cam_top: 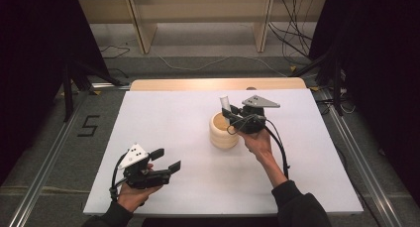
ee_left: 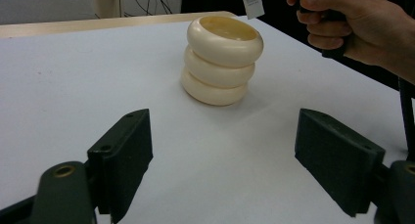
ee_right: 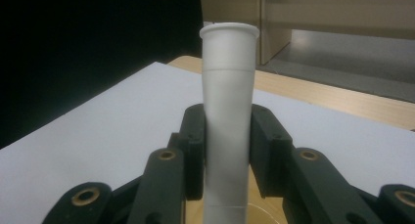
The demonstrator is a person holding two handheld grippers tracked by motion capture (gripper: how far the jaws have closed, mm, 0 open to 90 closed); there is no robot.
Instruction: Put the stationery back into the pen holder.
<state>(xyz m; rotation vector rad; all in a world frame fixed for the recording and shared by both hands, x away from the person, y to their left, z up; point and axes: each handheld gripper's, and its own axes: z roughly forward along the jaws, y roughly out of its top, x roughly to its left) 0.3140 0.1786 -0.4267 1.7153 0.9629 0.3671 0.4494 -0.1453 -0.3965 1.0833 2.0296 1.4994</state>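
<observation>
Two black two-jaw grippers are held over a white rectangular tabletop (cam_top: pixel 178 138), one in each of the person's hands. The right gripper (cam_top: pixel 229 112) sits above the cream-coloured ribbed holder shaped like three stacked rings (cam_top: pixel 223 130), which stands upright on the board a little right of centre. Its jaws are clamped on a pale grey, translucent plastic tube with a flared rim (ee_right: pixel 228 116), gripping it at mid-height on both sides; the tube stands upright, its open mouth at the top, and its lower end points down toward the holder's hollow wooden-toned opening, glimpsed between the jaws in the right gripper view. Whether the tube's bottom touches the holder cannot be told. The right hand (cam_top: pixel 257 140) grasps the gripper from beside the holder. The left gripper (cam_top: pixel 165 161) rests low near the front left of the tabletop, well apart from the holder, its jaws spread wide with nothing between them, facing the holder (ee_left: pixel 221 57).
</observation>
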